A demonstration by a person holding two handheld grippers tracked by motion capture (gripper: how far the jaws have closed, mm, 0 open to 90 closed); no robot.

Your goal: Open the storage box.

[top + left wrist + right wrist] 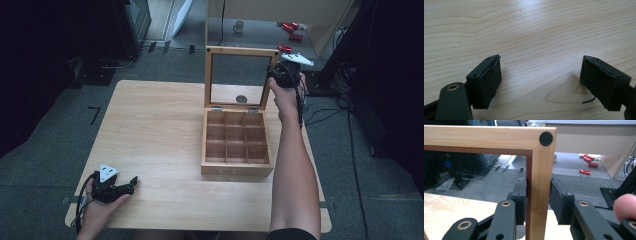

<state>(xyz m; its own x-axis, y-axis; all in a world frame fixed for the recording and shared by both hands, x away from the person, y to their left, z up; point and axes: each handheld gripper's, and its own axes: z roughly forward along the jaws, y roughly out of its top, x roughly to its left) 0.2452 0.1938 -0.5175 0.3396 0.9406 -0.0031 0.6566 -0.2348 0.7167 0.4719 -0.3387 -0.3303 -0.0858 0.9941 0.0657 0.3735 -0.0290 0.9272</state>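
A wooden box (pixel 237 169) with several small compartments stands on the right half of the table, its glass-paned lid (pixel 241 51) raised upright. My right gripper (pixel 278 75) is at the lid's upper right corner. In the right gripper view its jaws (pixel 537 187) close on the right upright of the lid frame (pixel 486 137), just below a black felt dot (pixel 546 138). My left gripper (pixel 132 182) rests at the table's front left corner, held in a hand. Its jaws (pixel 540 75) stand wide open over bare wood with nothing between them.
The light wooden table (pixel 155 125) has bare surface left of the box. Behind the table, a mug (pixel 239 26) and red items (pixel 290 27) lie on the floor. Cables (pixel 345 110) trail on the floor at the right.
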